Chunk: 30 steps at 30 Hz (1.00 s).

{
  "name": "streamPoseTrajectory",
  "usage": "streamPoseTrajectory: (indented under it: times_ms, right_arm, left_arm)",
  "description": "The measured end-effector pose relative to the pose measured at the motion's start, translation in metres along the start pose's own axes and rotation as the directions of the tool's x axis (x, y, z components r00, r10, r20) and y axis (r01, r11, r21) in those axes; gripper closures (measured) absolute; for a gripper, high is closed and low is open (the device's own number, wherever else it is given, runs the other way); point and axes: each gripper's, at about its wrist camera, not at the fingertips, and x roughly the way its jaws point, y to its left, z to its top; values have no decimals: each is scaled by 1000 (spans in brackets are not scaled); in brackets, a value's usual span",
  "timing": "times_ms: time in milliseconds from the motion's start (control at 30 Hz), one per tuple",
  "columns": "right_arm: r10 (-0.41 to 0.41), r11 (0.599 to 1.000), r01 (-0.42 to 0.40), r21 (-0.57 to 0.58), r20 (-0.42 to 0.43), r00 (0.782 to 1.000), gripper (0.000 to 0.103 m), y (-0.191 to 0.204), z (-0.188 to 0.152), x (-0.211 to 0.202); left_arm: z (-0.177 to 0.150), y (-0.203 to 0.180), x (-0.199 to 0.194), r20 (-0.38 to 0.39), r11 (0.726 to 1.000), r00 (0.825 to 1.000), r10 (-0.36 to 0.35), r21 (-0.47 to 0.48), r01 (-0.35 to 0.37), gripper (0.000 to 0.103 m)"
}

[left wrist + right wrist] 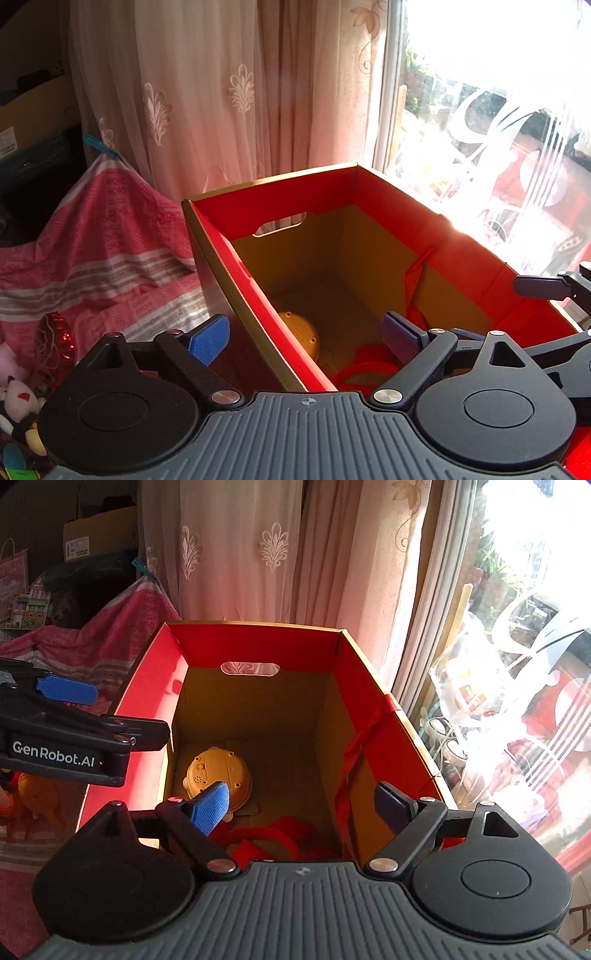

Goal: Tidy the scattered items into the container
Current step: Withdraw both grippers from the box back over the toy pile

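A tall cardboard box (pixel 295 188) with a red inner rim and cut-out handles stands by the window; it also shows in the right wrist view (pixel 258 633). On its floor lie a round yellow toy (pixel 218 775), also seen in the left wrist view (pixel 299 328), and a red strap-like item (pixel 266 836), also visible in the left wrist view (pixel 365 369). My left gripper (pixel 306 338) is open and empty, straddling the box's left wall. My right gripper (pixel 303 805) is open and empty above the box's opening. The left gripper also shows in the right wrist view (pixel 70 716).
A pink patterned cloth (pixel 103 236) covers things left of the box. Plush toys (pixel 18 398) and a red foil heart (pixel 55 339) lie at lower left. An orange toy (pixel 33 797) sits outside the box's left wall. Curtains (pixel 221 92) and a window (pixel 498 110) stand behind.
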Motion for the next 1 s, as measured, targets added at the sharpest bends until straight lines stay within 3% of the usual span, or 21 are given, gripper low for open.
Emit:
streamPoseTrajectory:
  times_ms: [300,600,800,1000]
  right_arm:
    - [-23,999,25,-33,49,999,9,43,13,-27]
    - [35,999,-34,-18,81,996,5,88,26,-62]
    - [146,988,-142,-62,66,987,5,143,26,-74]
    - [255,961,-253,-116,8,967,4,205,18,-61]
  left_arm:
    - [-18,51,-30,10,999,1000,29,-36,-29,2]
    - [-42,112,-72,31,995,994,100,-32,-99,1]
    - [-85,177,-91,-36,979,982,184,-78,-187,1]
    - [-155,246,-110,-155,941,961,227,-218,-257,1]
